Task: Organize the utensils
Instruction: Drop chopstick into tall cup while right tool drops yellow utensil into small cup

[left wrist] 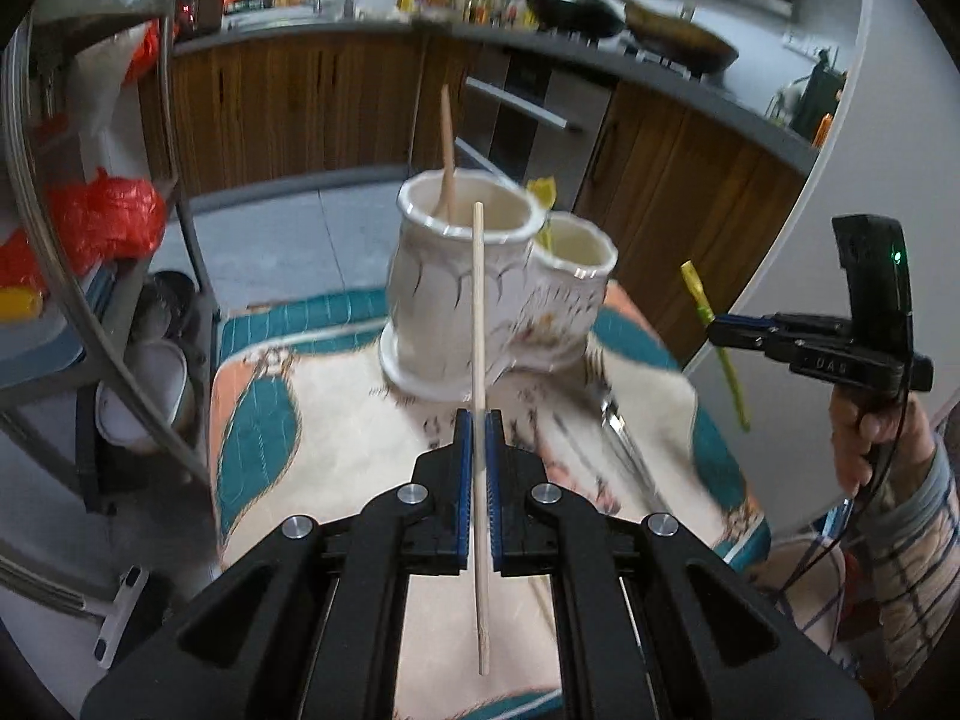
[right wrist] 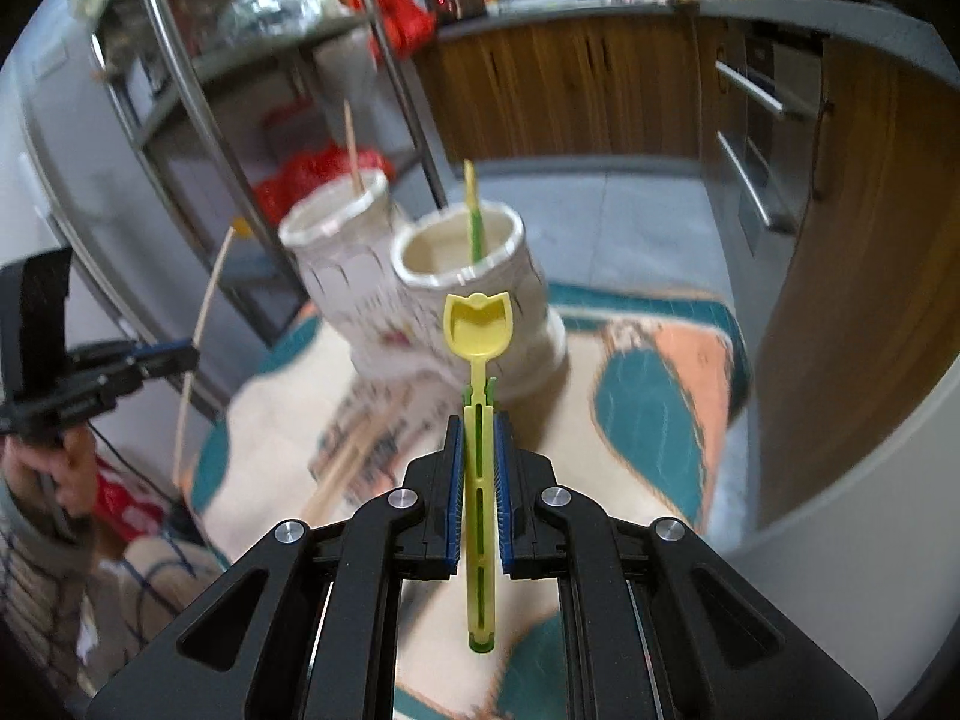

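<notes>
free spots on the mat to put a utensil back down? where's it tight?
Bare mat between the left tool and the ceramic holder, out toward the mat's left edge. In the right wrist view, the mat right of the holder also looks bare. Crowded: beside the holder's base, where loose utensils still lie.

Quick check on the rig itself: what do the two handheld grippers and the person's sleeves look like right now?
Both the left gripper and right gripper have black angular linkage arms with silver round pivot pins and ribbed blue pads. The right carries a black upright module with a green light, raised lettering and thin cables. The sleeves are pale plaid with dark lines.
</notes>
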Available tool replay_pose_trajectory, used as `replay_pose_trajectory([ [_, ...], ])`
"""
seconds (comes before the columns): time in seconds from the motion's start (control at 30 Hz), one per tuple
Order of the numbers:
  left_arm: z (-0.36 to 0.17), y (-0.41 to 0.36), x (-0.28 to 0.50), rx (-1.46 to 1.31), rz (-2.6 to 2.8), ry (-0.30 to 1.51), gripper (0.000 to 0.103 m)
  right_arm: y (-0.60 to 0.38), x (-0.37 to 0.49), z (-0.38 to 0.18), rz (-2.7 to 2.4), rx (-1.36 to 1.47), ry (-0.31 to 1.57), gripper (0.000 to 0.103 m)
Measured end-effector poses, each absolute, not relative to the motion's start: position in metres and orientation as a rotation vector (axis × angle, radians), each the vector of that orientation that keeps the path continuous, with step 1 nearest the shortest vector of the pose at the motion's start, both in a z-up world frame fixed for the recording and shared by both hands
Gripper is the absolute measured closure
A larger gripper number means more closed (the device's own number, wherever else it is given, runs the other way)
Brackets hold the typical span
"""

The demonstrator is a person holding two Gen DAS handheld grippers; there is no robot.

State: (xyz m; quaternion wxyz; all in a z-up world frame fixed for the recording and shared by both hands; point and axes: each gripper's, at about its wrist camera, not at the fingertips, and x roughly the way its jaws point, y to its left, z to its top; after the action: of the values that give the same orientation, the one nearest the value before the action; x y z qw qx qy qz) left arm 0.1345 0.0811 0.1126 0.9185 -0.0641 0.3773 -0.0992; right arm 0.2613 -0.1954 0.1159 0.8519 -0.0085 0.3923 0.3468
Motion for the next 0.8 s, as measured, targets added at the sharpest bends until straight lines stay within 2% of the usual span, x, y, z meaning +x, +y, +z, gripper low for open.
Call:
replay_pose_trajectory([
  [0.4,0.134,0.083,0.151,-0.224,-0.154,0.477,0.099,-0.181,0.276,0.125,0.736,0.157,0.542,0.093],
  [0.8,0.171,0.083,0.191,-0.222,-0.089,0.222,0.099,-0.163,0.306,0.147,0.779,0.237,0.353,0.093],
])
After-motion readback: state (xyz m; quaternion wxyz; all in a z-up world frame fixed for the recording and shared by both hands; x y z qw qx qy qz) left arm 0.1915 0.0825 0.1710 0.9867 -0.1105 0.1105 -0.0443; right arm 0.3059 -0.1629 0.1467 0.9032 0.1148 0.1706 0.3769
